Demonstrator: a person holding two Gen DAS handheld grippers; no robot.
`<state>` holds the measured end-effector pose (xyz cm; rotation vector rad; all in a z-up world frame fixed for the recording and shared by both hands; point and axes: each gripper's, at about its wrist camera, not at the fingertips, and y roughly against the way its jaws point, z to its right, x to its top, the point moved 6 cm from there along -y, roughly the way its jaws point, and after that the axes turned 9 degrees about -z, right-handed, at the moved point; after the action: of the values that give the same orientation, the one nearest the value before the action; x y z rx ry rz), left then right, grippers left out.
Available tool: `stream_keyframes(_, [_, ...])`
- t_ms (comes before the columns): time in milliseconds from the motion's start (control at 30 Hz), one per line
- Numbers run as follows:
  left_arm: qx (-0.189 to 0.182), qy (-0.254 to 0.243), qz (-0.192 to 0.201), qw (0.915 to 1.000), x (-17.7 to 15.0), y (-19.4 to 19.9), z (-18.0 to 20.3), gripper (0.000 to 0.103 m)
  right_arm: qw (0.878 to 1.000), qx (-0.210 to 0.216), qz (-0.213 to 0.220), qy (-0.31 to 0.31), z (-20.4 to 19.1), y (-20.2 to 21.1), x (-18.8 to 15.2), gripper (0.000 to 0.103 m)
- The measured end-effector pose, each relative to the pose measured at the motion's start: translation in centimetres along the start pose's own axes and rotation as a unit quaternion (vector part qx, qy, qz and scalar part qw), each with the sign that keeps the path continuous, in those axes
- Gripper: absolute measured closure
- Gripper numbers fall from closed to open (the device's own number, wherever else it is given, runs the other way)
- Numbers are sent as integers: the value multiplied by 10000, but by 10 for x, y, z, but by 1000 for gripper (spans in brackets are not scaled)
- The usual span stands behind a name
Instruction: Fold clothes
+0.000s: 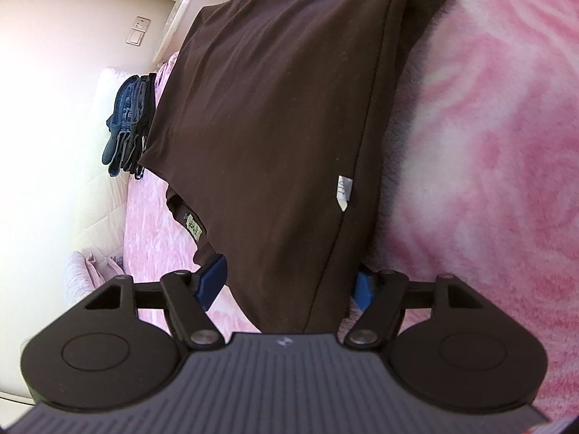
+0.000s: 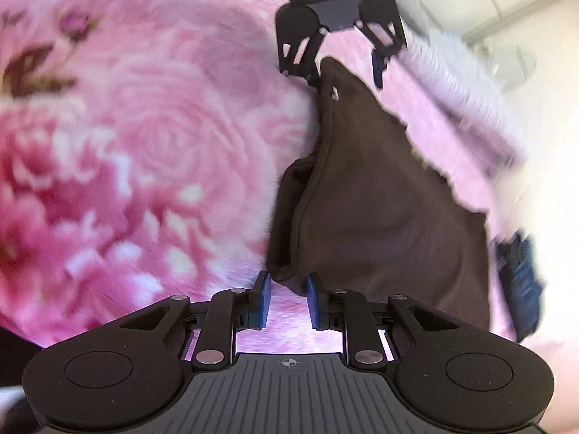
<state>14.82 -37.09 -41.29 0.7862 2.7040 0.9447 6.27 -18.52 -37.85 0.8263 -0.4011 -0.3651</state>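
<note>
A dark brown garment (image 1: 275, 126) lies folded lengthwise on the pink rose-patterned blanket (image 1: 488, 152), with a white care tag (image 1: 343, 191) on its seam. Its near end runs between the blue pads of my left gripper (image 1: 287, 285), whose jaws stand wide. In the right wrist view the left gripper (image 2: 345, 74) sits at the far tip of the garment (image 2: 380, 199), one finger against the cloth and the other apart from it. My right gripper (image 2: 289, 298) is shut on the garment's bunched near corner, just above the blanket (image 2: 144, 144).
A stack of folded blue jeans (image 1: 126, 126) sits at the blanket's edge beyond the garment, also seen blurred as the jeans stack (image 2: 521, 282). White quilted bedding (image 1: 101, 188) and a wall with a switch plate (image 1: 137, 30) lie past it.
</note>
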Motion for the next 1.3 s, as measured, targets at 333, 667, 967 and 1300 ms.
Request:
stream_keyframes(333, [-140, -2, -34, 9999, 0, 1, 4, 60, 9990, -69, 361, 258, 7, -19, 19, 83])
stream_keyframes(667, [-586, 250, -303, 9975, 1, 4, -11, 95, 9937, 897, 468, -490, 67, 17, 20, 95])
stream_keyframes(967, [-708, 832, -372, 9933, 2, 26, -107, 95, 9774, 1429, 699, -1393, 179, 69, 34, 95])
stream_keyframes(1300, [-1371, 831, -669, 9848, 65, -37, -256, 95, 9441, 1824, 689, -2658, 355, 40, -17, 95])
